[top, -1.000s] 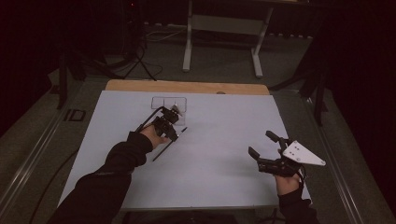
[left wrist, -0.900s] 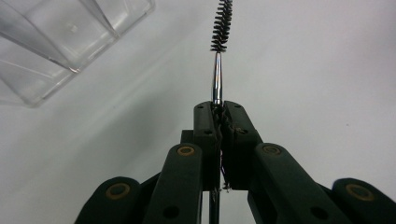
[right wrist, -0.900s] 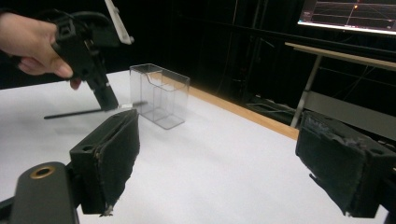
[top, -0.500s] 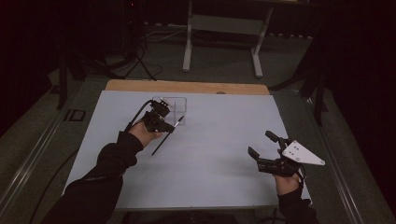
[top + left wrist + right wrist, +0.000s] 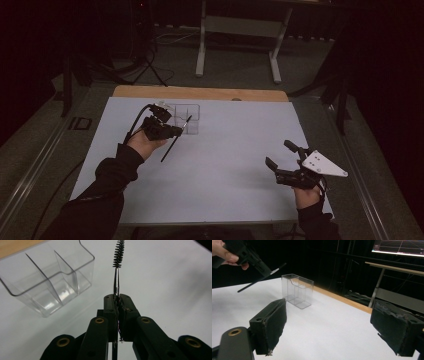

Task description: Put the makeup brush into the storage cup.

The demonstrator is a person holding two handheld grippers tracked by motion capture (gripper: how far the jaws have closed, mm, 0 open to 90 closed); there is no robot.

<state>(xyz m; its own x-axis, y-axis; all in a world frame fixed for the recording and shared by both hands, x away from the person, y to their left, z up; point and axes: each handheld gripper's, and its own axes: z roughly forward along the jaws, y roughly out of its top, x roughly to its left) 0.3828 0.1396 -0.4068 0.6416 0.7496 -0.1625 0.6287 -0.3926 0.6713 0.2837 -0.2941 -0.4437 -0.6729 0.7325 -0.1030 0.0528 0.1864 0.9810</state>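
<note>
A thin black brush (image 5: 172, 145) with a small bristle head (image 5: 118, 253) is held in the air, my left gripper (image 5: 176, 131) shut on its metal stem (image 5: 116, 282). The bristle end points at a clear plastic box (image 5: 187, 117) with three compartments (image 5: 50, 277), which stands near the table's far edge. The brush handle (image 5: 254, 283) slopes down toward the near left. My right gripper (image 5: 279, 154) hovers low at the near right with its jaws wide apart, and nothing lies between its pads (image 5: 272, 322).
A white sheet (image 5: 225, 165) covers the table, with a wooden strip (image 5: 200, 93) along the far edge. Beyond the table are a dark floor, cables and a metal stand (image 5: 237, 45). A grey three-cornered plate (image 5: 322, 165) sits on the right gripper.
My left gripper has risen with the brush and shifted a little left, closer to the clear box. The right gripper has stayed where it was.
</note>
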